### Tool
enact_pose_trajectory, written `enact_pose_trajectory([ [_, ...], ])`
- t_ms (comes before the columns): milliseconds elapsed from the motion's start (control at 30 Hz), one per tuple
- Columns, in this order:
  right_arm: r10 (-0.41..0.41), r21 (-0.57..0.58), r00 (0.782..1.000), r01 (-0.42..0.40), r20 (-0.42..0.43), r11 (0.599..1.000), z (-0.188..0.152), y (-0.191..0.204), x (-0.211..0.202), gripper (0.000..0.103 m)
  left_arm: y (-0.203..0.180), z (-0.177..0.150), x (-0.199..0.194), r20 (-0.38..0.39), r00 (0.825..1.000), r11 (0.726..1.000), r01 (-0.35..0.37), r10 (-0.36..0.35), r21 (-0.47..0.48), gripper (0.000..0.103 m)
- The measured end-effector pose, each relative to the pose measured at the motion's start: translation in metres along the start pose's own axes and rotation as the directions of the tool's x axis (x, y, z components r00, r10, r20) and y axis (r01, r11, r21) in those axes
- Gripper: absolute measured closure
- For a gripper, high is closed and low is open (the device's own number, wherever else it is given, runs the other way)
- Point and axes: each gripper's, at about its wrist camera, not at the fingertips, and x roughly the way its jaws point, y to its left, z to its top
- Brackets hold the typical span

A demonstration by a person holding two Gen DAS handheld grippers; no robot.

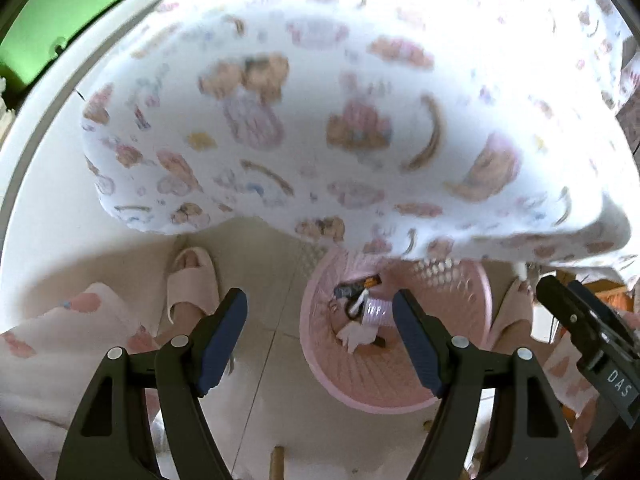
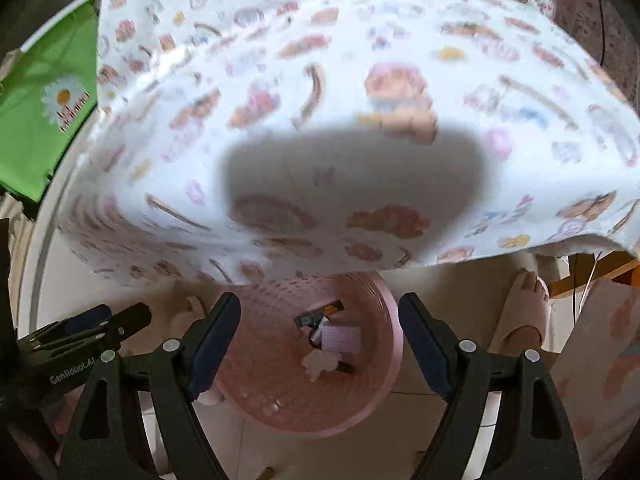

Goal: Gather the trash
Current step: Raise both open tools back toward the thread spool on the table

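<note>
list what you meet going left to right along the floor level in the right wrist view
The other gripper, the left gripper → pink basket with trash pieces inside, seen between the open right gripper fingers → person's foot in a pale slipper → patterned trouser leg.

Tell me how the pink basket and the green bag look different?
The pink basket is round, full of little holes, and stands on the floor with trash inside. The green bag is flat-sided, solid, has a daisy picture, and sits off to the side beyond the patterned tablecloth.
</note>
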Motion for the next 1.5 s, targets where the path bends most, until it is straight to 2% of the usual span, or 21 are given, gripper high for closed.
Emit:
enact_pose_trajectory([
  [100,-0.009,-0.035,0.999,0.011,0.049,0.999,0.007,0.01,-0.018,0.02,0.0,0.002,-0.014,0.046,0.999,1.0,0.001,-0.002,0.01,0.026],
  [167,-0.011,-0.05,0.997,0.016,0.08,0.999,0.011,0.012,-0.029,0.02,-0.001,0.003,-0.021,0.048,0.999,1.0,0.001,-0.002,0.014,0.02],
  [300,-0.014,-0.069,0.992,0.022,0.123,0.997,0.013,0.016,-0.049,0.02,0.002,-0.001,-0.034,0.051,0.999,1.0,0.014,-0.014,-0.006,0.02],
  [433,-0.014,-0.1,0.987,0.03,0.16,0.995,0.014,0.021,-0.063,0.02,0.001,0.004,-0.054,0.112,0.994,1.0,-0.002,0.001,0.002,0.02],
  [667,-0.023,-0.183,0.971,0.068,0.24,0.981,0.023,0.036,-0.083,0.02,-0.001,0.034,-0.098,0.201,0.979,0.996,-0.033,0.015,0.084,0.017],
  [767,-0.017,-0.191,0.968,0.067,0.25,0.979,0.036,0.043,-0.089,0.02,0.004,0.054,-0.117,0.246,0.969,0.994,-0.041,0.016,0.097,0.016],
  [933,0.005,-0.245,0.95,0.075,0.313,0.967,0.059,0.057,-0.112,0.02,0.008,0.087,-0.149,0.341,0.94,0.992,-0.074,0.035,0.102,0.011],
  [1100,0.025,-0.338,0.915,0.123,0.403,0.933,0.095,0.072,-0.142,0.017,0.008,0.116,-0.169,0.421,0.907,0.992,-0.078,0.028,0.102,0.005],
  [1233,0.031,-0.375,0.887,0.163,0.461,0.913,0.122,0.078,-0.156,0.017,0.006,0.134,-0.17,0.445,0.895,0.992,-0.077,0.027,0.096,0.001],
  [1367,0.025,-0.364,0.877,0.173,0.48,0.915,0.142,0.077,-0.157,0.017,0.008,0.145,-0.156,0.422,0.905,0.993,-0.087,0.049,0.073,0.001],
  [1500,0.019,-0.359,0.878,0.175,0.478,0.917,0.15,0.071,-0.148,0.017,0.008,0.16,-0.138,0.358,0.933,0.997,-0.049,0.024,0.061,0.001],
])
